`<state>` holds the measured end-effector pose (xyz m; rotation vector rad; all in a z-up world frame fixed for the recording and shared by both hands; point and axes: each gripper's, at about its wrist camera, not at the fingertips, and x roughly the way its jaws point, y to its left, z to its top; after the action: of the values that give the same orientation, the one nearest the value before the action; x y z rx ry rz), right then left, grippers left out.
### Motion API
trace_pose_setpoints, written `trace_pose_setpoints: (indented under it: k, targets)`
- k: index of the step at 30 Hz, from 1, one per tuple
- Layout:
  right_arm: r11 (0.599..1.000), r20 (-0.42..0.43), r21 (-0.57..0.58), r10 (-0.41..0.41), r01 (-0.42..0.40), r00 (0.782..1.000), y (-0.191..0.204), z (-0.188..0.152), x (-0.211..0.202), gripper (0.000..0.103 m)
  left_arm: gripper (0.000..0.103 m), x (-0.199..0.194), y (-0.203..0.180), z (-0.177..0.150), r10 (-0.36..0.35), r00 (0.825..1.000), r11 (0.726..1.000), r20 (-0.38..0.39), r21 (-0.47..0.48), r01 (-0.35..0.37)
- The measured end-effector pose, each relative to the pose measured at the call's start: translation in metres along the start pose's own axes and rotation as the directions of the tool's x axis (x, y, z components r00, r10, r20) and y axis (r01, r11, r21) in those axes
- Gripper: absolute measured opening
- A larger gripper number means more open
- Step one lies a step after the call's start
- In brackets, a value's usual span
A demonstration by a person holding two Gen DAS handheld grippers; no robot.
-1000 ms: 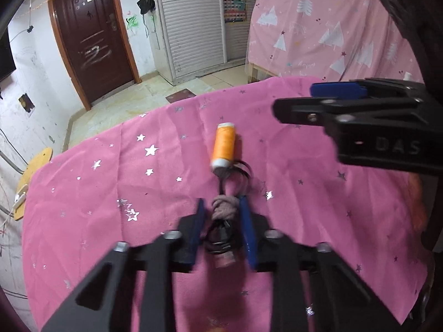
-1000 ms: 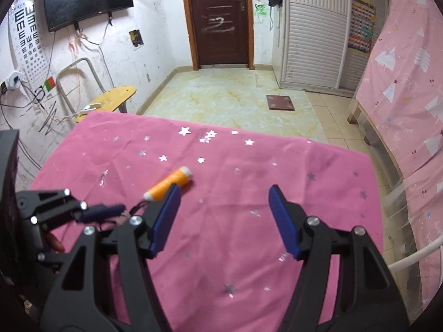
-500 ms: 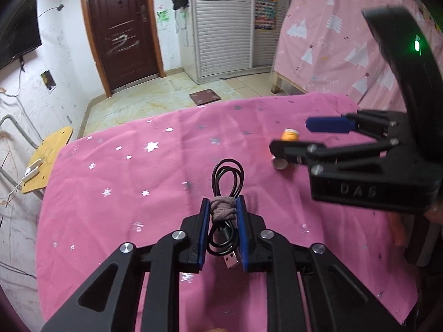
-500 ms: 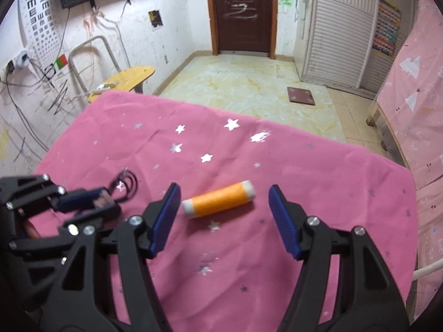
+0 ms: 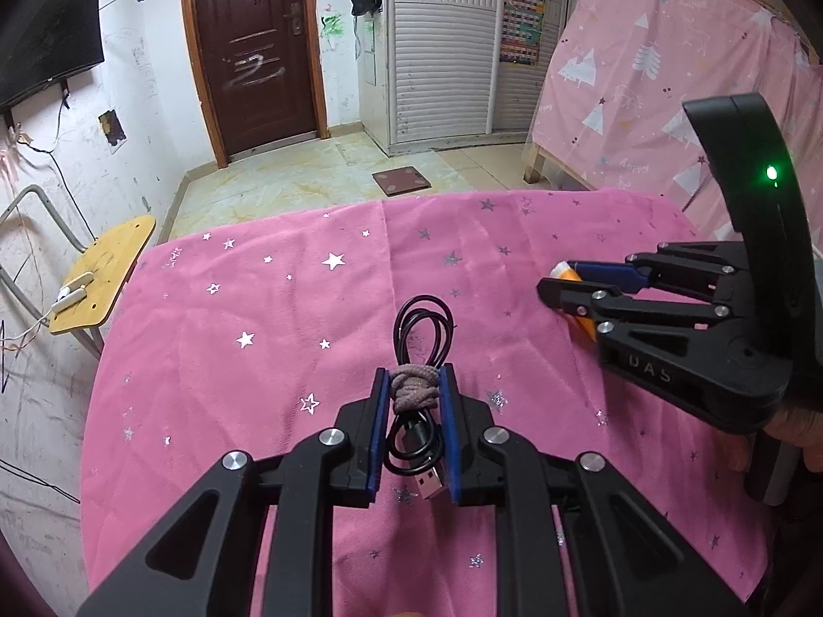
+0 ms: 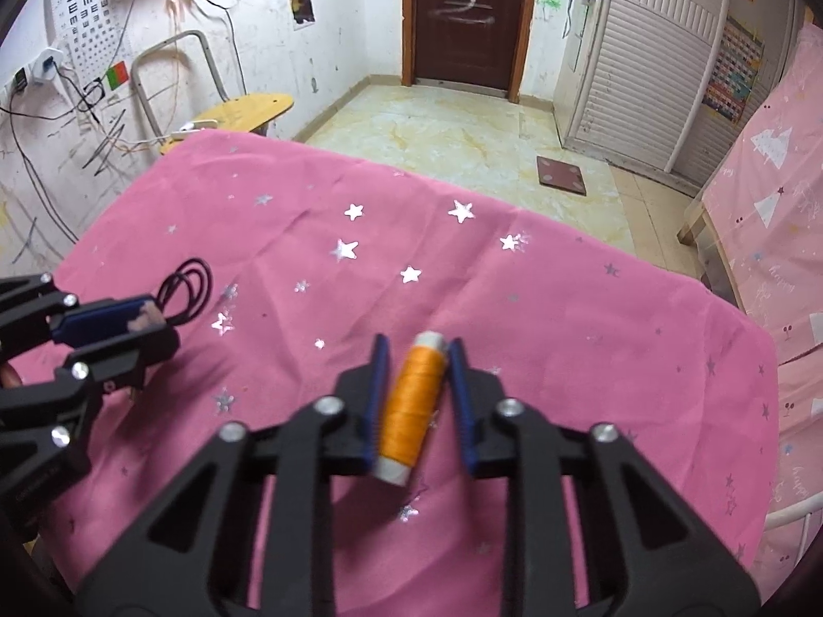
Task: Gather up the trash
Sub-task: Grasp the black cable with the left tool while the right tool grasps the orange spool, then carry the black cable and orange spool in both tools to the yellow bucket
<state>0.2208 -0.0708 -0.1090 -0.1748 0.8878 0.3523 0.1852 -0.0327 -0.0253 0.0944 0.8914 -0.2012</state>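
A coiled black USB cable (image 5: 424,324), bound with a grey-pink tie (image 5: 414,391), sits between the blue pads of my left gripper (image 5: 414,375), which is shut on it just above the pink star cloth (image 5: 257,334). In the right wrist view, an orange thread spool (image 6: 411,406) with white ends lies lengthwise between the pads of my right gripper (image 6: 416,344). Its jaws are closing on the spool, and the pads hug its sides. The left gripper (image 6: 149,319) and the cable (image 6: 190,288) show at the left. The right gripper (image 5: 558,283) shows at the right of the left wrist view.
The pink cloth covers a table whose far edge (image 6: 463,185) drops to a tiled floor. A yellow stool (image 5: 100,277) stands past the left corner. A pink curtain (image 5: 643,103) hangs at the right. A brown mat (image 6: 560,175) lies on the floor.
My right gripper came over the orange spool, turned in line with it and narrowed its jaws around it. The left gripper carried the cable away from the spool, to the left.
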Motion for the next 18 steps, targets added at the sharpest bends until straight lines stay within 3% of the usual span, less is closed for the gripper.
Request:
trace_pose_setpoints:
  k: [18]
  targets:
    - [0.999, 0.106, 0.048, 0.008, -0.014, 0.994, -0.029, -0.016, -0.047, 0.013, 0.012, -0.027, -0.042, 0.011, 0.044, 0.998, 0.998, 0.045, 0.035, -0.045]
